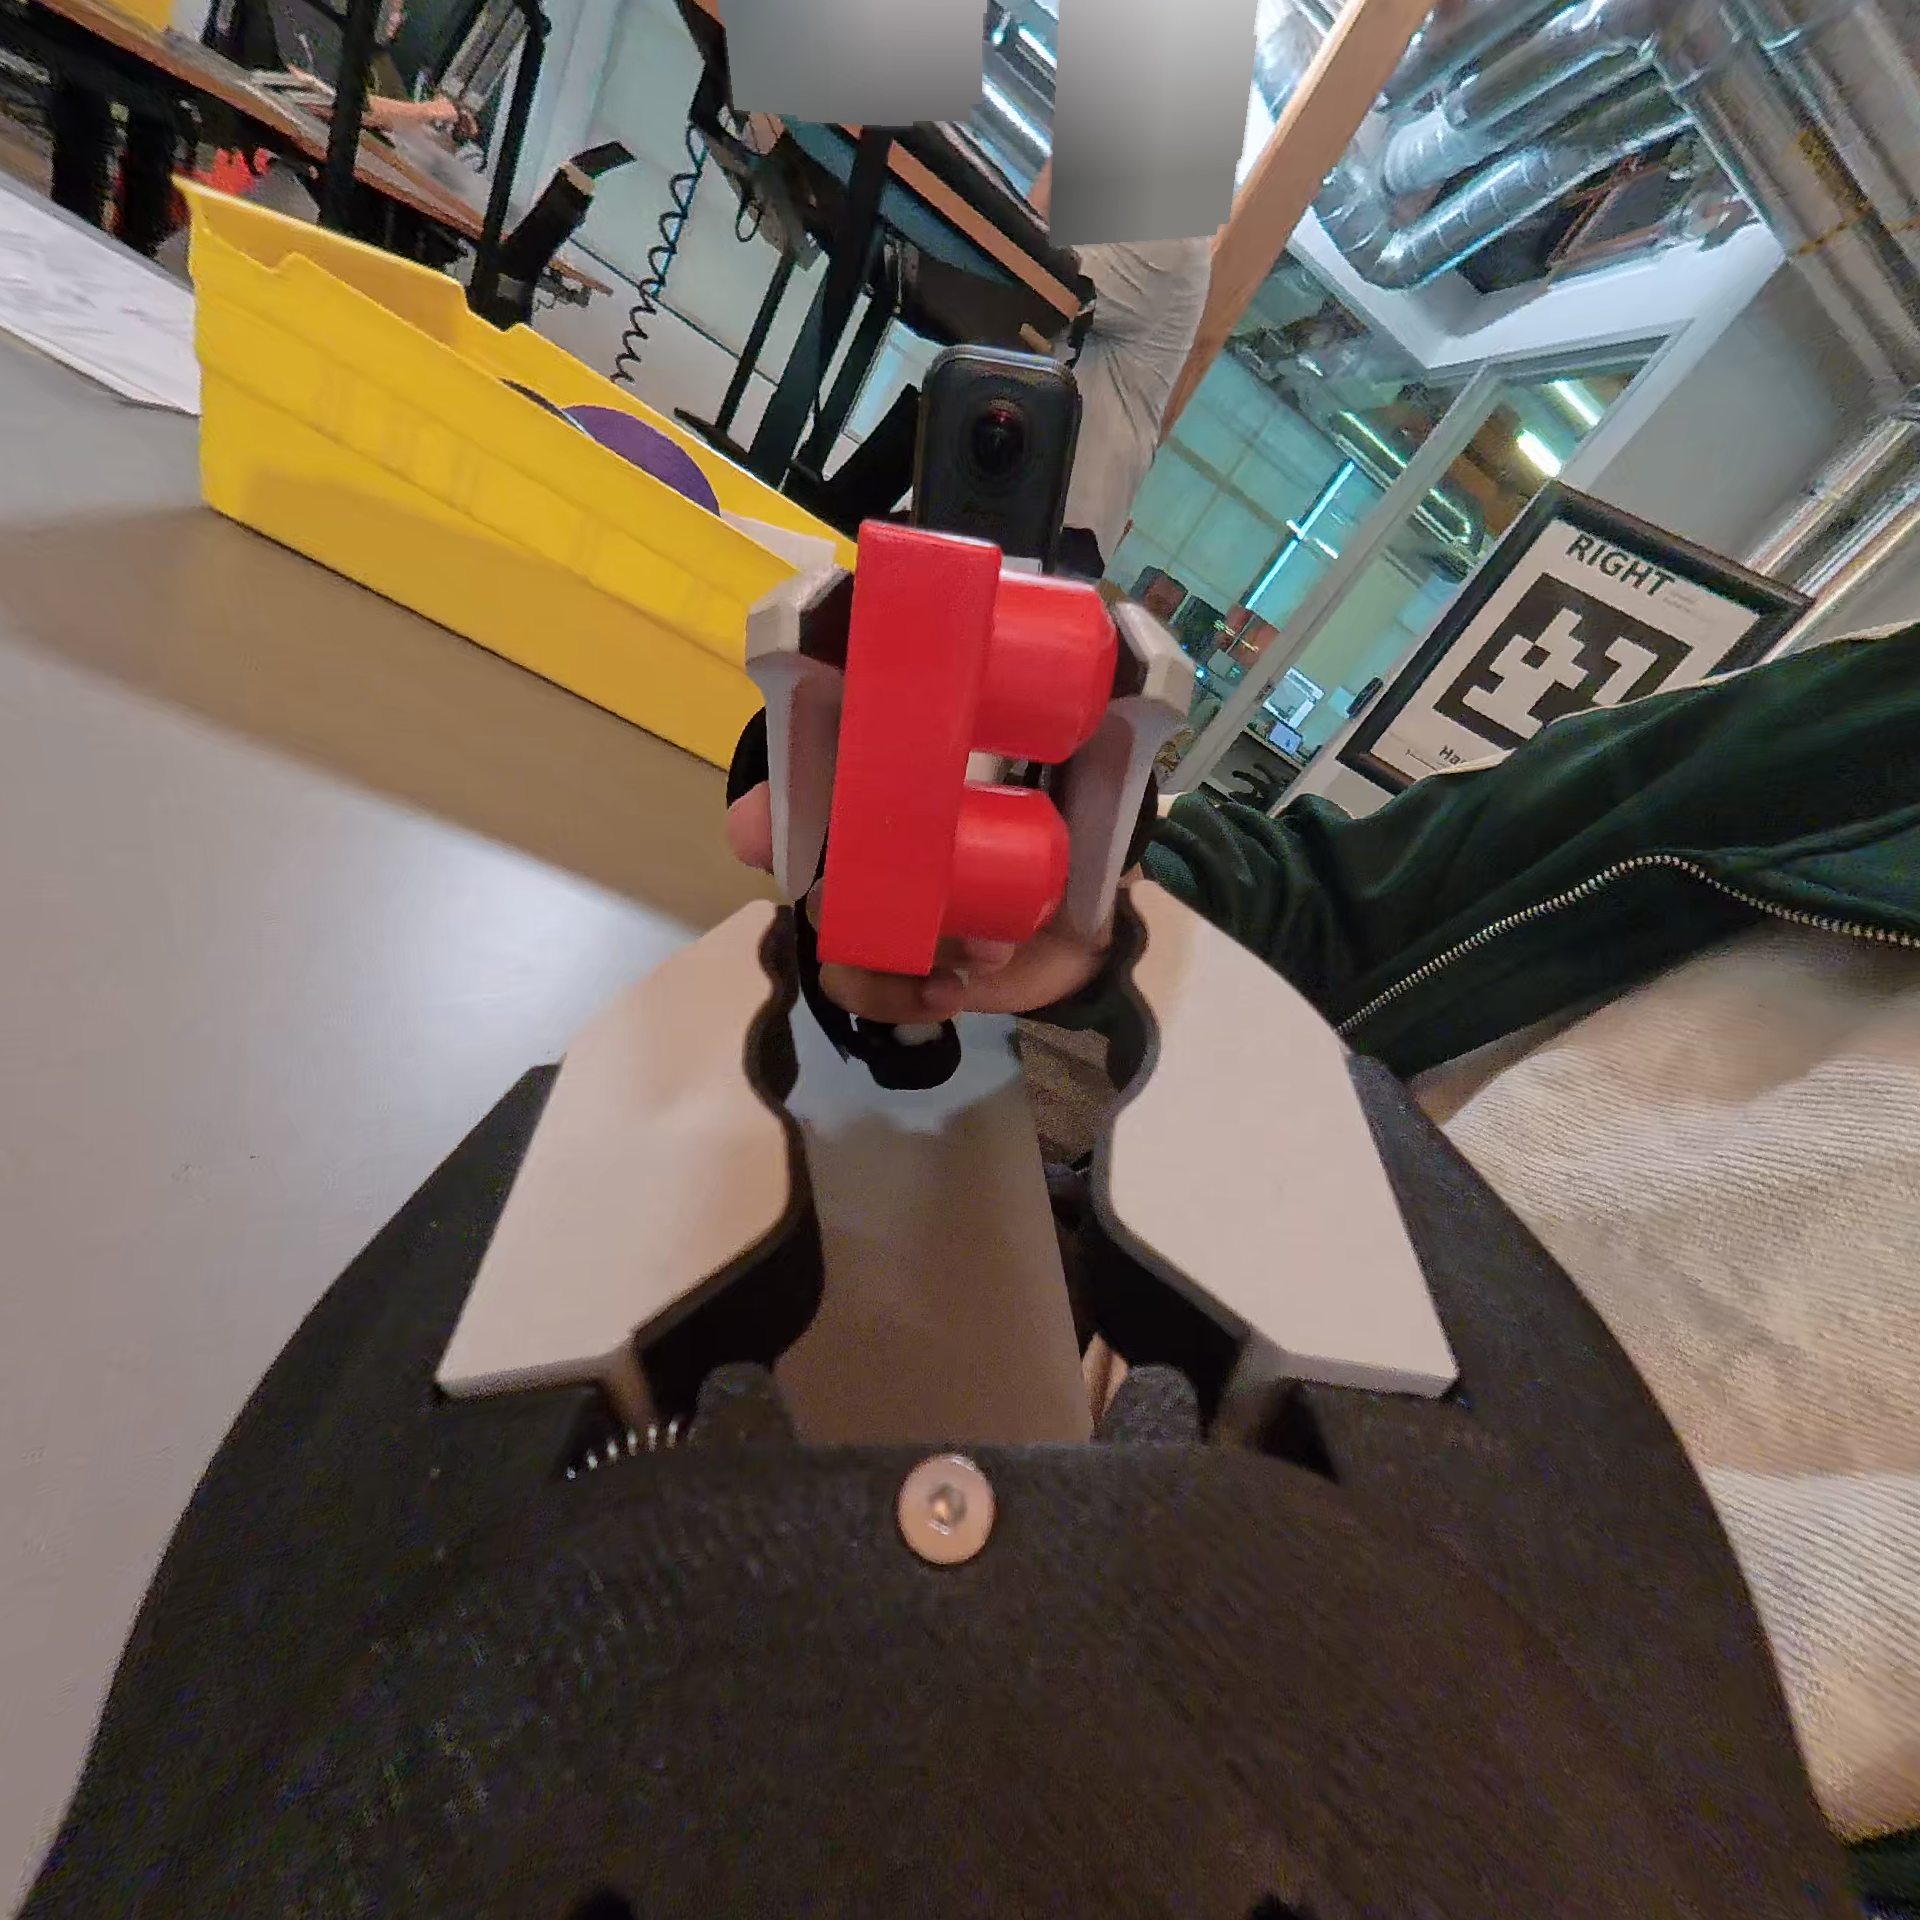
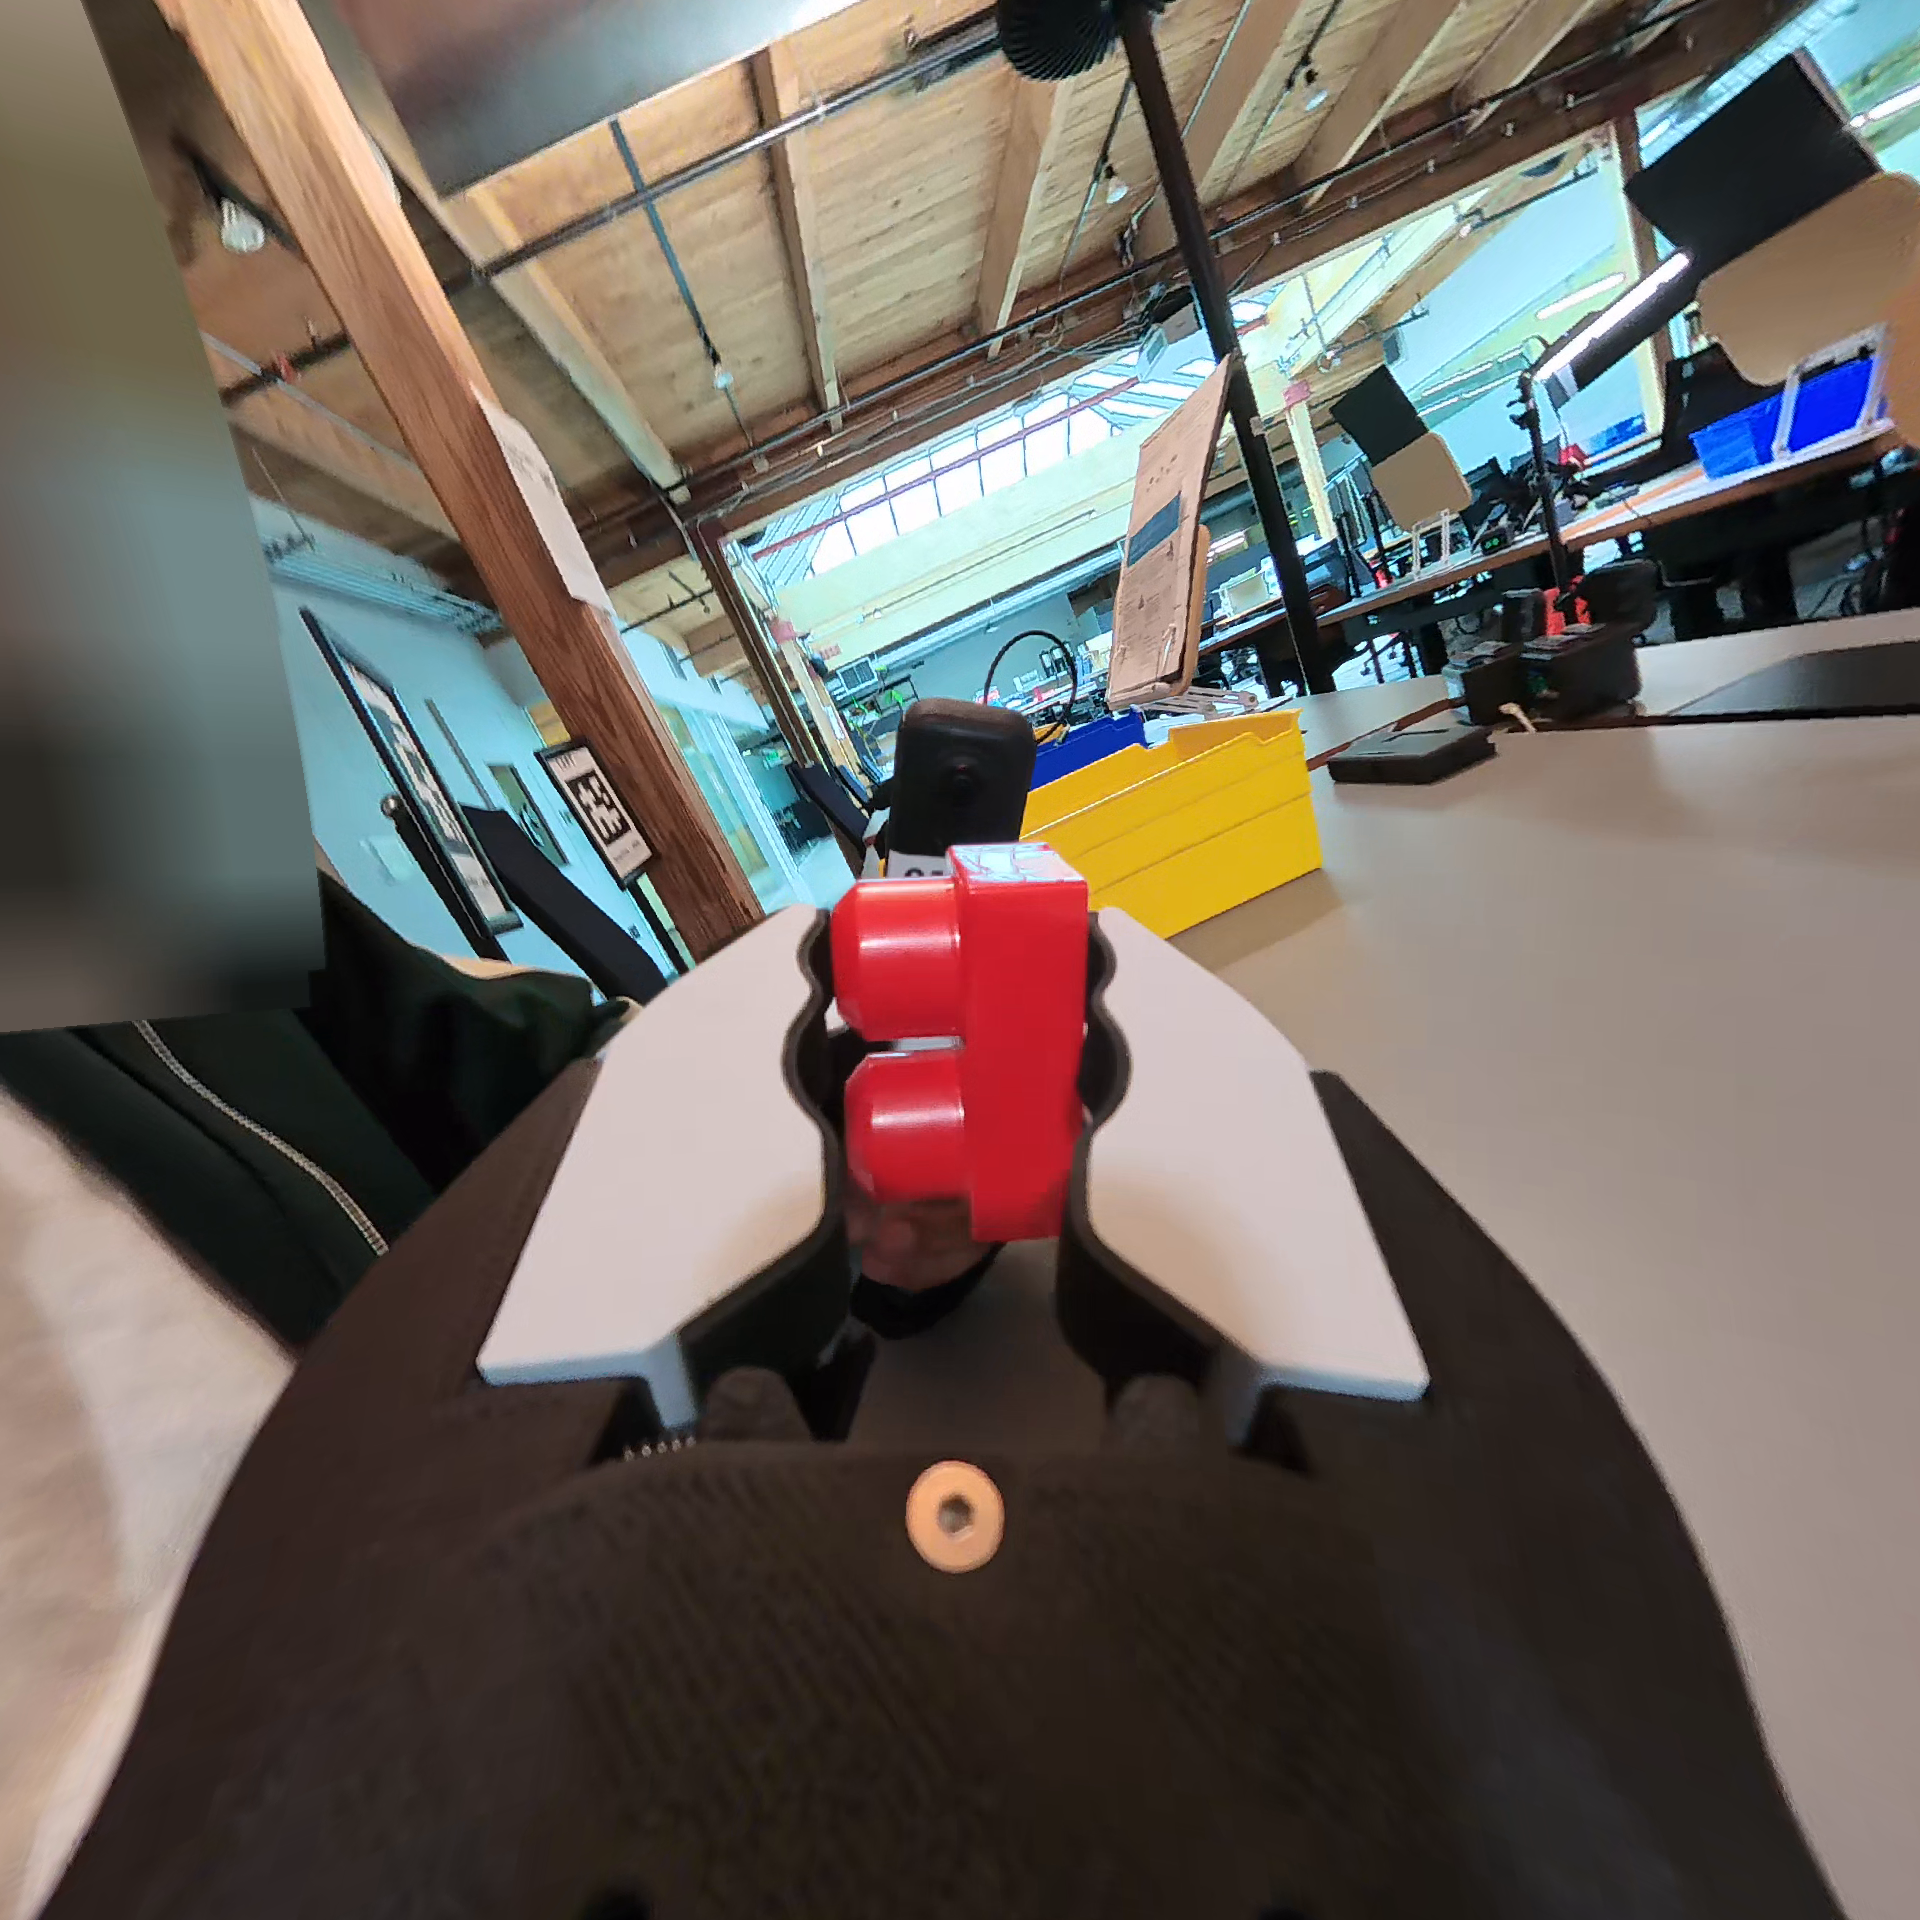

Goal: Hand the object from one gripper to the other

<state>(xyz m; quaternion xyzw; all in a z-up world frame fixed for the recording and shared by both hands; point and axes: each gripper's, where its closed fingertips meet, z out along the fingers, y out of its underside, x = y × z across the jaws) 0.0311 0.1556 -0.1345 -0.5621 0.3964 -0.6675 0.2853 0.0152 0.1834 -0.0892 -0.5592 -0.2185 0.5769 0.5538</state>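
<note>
A red plastic building block with two round studs (image 1: 940,753) is held in mid-air above a grey tabletop (image 1: 260,935), upright with its studs turned sideways. The right gripper (image 2: 956,1049) pinches it, one grey finger pressed on the studs and the other on the flat back. In the left wrist view the left gripper (image 1: 951,966) faces it with its fingers spread wide, the block just beyond their tips and not touched by them. The black camera (image 1: 992,457) on the right gripper rises behind the block, its lower part hidden. The hand beneath the block is mostly covered. A yellow plastic bin (image 1: 436,488) sits on the table behind, a purple rounded thing (image 1: 644,452) inside it only partly visible.
</note>
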